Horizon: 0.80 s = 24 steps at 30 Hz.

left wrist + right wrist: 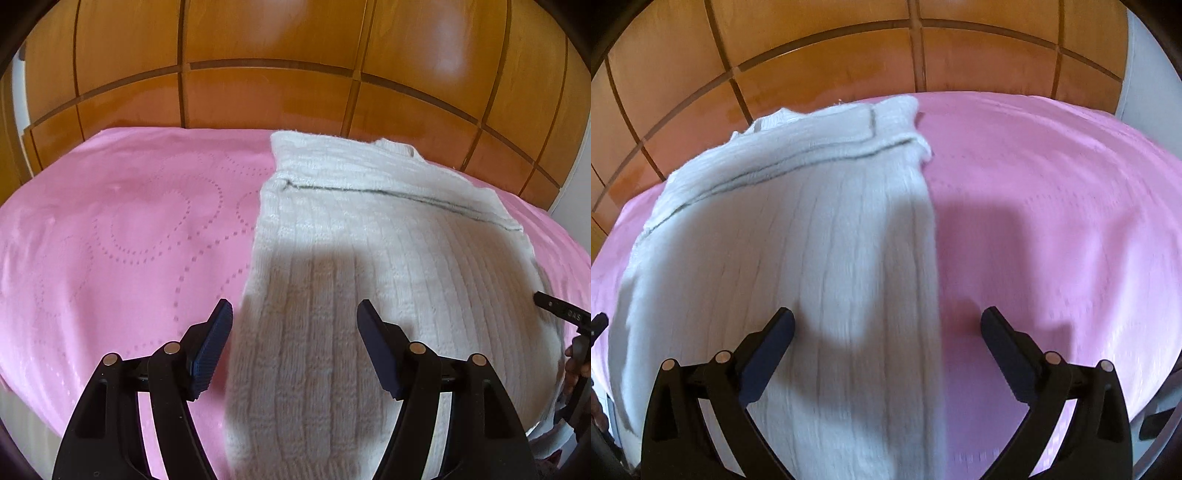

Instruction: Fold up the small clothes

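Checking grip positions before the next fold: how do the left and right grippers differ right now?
The left gripper straddles the left edge of the white ribbed knit sweater; the right gripper straddles its right edge. The right gripper's jaws look spread slightly wider. Both are open, holding nothing, above the pink dotted bedspread.

White ribbed-knit sweater (369,221) with a thin dark seam line lies on a pink blanket (110,229) embossed with dotted heart outlines; black grippers, left (295,314) and right (886,321), carry dark blue ridged pads (212,347); glossy orange-brown wood panels (266,55) behind.
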Available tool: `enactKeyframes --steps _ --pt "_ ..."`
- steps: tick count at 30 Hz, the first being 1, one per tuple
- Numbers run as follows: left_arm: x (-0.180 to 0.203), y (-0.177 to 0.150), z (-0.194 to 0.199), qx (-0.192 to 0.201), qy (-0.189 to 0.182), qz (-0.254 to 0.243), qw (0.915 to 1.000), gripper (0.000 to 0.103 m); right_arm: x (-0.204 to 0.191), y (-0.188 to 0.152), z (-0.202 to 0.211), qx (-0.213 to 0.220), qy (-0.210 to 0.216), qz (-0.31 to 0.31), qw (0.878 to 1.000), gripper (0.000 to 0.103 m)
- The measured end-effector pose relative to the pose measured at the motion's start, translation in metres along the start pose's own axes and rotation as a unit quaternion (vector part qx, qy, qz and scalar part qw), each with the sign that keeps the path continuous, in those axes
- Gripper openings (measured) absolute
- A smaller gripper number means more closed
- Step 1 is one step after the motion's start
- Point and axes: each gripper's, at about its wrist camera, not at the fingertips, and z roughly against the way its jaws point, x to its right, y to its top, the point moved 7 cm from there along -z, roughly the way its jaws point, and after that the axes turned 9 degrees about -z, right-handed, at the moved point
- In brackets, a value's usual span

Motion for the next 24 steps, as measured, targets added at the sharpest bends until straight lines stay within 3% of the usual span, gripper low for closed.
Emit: enactKeyframes --steps 7,14,17,18,20,21,24 --pt "-0.001 -0.021 -0.001 -0.023 -0.008 -0.012 0.9996 0.069 0.001 -0.032 0.021 -0.019 0.028 0.003 0.999 0.101" --pt "-0.017 -0.054 0.001 -0.08 -0.073 0.022 0.9939 0.067 0.014 -0.071 0.045 -0.065 0.084 -0.008 0.994 0.097" --pt "-0.015 -0.066 0.01 -0.083 -0.113 0.026 0.9898 0.053 0.016 -0.088 0.054 -0.082 0.098 -0.01 0.992 0.065" --pt "-0.013 -0.07 0.011 -0.086 -0.121 0.024 0.9887 0.045 0.016 -0.091 0.056 -0.082 0.095 -0.01 0.992 0.048" --pt "-0.005 -0.075 0.014 -0.089 -0.136 0.014 0.9867 0.027 0.015 -0.096 0.058 -0.091 0.104 -0.009 0.99 0.029" --pt "-0.002 -0.076 0.015 -0.09 -0.147 0.009 0.985 0.011 0.011 -0.097 0.058 -0.097 0.111 -0.005 0.989 0.018" --pt "0.003 -0.066 0.026 -0.075 -0.186 0.016 0.9795 0.009 0.0 -0.092 0.063 -0.102 0.126 -0.001 0.987 0.012"
